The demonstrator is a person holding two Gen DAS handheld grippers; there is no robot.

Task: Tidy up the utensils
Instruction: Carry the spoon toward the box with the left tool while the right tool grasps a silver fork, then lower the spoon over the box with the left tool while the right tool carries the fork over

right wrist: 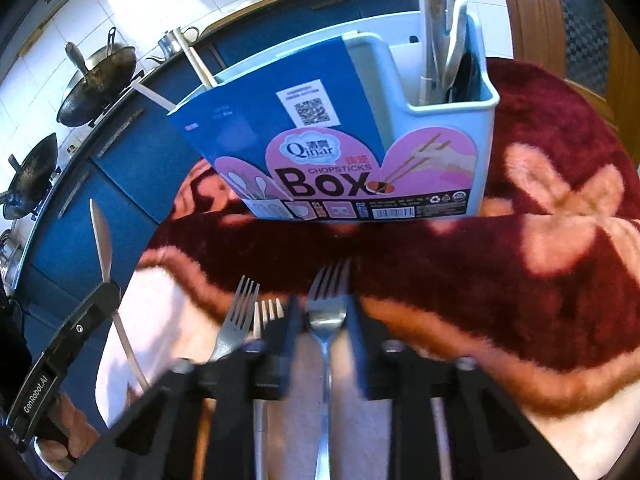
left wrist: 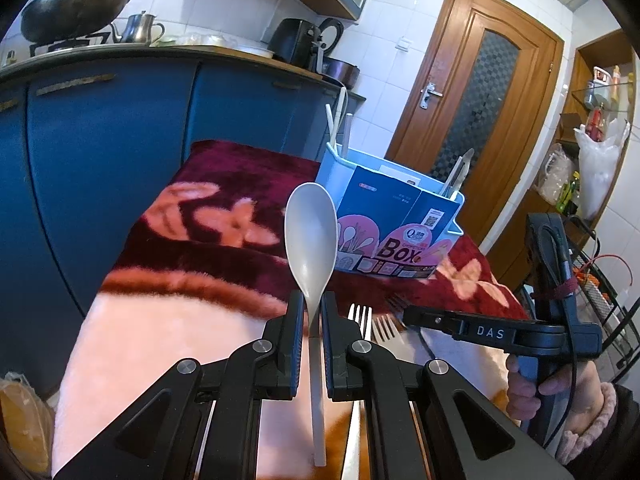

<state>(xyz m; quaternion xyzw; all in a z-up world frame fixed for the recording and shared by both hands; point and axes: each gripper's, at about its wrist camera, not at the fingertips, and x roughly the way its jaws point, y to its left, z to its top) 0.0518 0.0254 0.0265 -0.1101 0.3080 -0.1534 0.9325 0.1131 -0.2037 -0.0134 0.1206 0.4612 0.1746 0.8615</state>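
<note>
My left gripper [left wrist: 311, 304] is shut on the handle of a white plastic spoon [left wrist: 310, 236], held upright with the bowl on top. The spoon [right wrist: 100, 236] and left gripper [right wrist: 110, 286] also show at the left of the right wrist view. My right gripper [right wrist: 325, 316] is low over the blanket, its blurred pads against the sides of a steel fork [right wrist: 326, 312]. A second steel fork [right wrist: 236, 320] and a pale fork [right wrist: 269, 312] lie just left of it. The light-blue chopsticks box [right wrist: 444, 148] stands behind, holding chopsticks and steel utensils. The right gripper [left wrist: 406, 314] sits right of the spoon.
A maroon and pink fleece blanket [left wrist: 200, 220] covers the table. Blue cabinets [left wrist: 100, 152] stand close behind, with woks [left wrist: 72, 12] and a kettle on the counter. A wooden door [left wrist: 480, 100] and a wire rack [left wrist: 608, 292] are to the right.
</note>
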